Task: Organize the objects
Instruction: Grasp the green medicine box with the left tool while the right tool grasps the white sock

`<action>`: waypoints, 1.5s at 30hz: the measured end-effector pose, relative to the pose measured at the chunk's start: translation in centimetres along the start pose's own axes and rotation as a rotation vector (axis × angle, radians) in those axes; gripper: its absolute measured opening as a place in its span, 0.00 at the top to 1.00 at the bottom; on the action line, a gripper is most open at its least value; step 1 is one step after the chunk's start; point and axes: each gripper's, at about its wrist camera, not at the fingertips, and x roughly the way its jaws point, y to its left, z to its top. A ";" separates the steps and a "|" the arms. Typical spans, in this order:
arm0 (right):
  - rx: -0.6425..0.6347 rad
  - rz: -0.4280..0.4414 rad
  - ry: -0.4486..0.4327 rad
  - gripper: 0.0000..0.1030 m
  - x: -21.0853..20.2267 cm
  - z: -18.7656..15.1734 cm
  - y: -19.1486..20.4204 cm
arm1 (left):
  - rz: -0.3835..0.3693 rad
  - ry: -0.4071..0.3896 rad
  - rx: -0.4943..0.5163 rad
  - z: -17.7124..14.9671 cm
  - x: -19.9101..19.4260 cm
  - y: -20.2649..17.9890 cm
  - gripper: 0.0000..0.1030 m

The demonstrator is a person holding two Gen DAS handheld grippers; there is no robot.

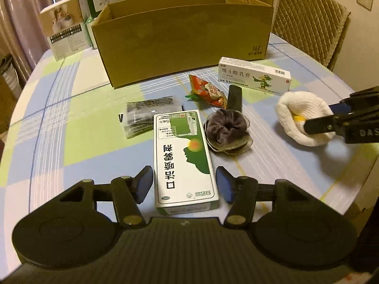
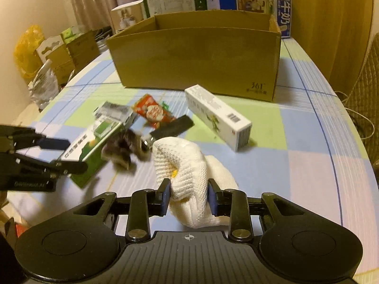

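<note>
Right gripper (image 2: 189, 198) is clamped on the white knit bundle (image 2: 189, 165), pads pressing both sides, bottom centre of my right view. Left gripper (image 1: 184, 184) is spread wide, fingers flanking the near end of the green-and-white medicine box (image 1: 183, 156) without touching, lower centre of my left view. Beyond it: grey scrunchie (image 1: 226, 131), red snack packet (image 1: 208, 91), ointment box (image 1: 254, 75), then open cardboard box (image 1: 182, 40) top centre.

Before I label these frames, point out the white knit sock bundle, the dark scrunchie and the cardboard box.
white knit sock bundle (image 2: 189, 163), right wrist view, upper knit fold
dark scrunchie (image 1: 226, 129), left wrist view, gathered centre
cardboard box (image 1: 180, 47), left wrist view, front wall
</note>
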 end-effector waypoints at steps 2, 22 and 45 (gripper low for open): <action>-0.038 0.011 -0.004 0.55 0.0 -0.3 0.2 | 0.033 -0.002 0.028 -0.1 0.2 -0.3 0.40; -0.301 -0.125 0.013 0.59 2.5 -1.3 2.5 | 0.038 0.000 -0.012 0.7 2.3 0.3 0.36; -0.055 -0.063 -0.027 0.70 1.2 0.1 0.8 | 0.045 0.018 -0.118 1.8 1.8 1.3 0.51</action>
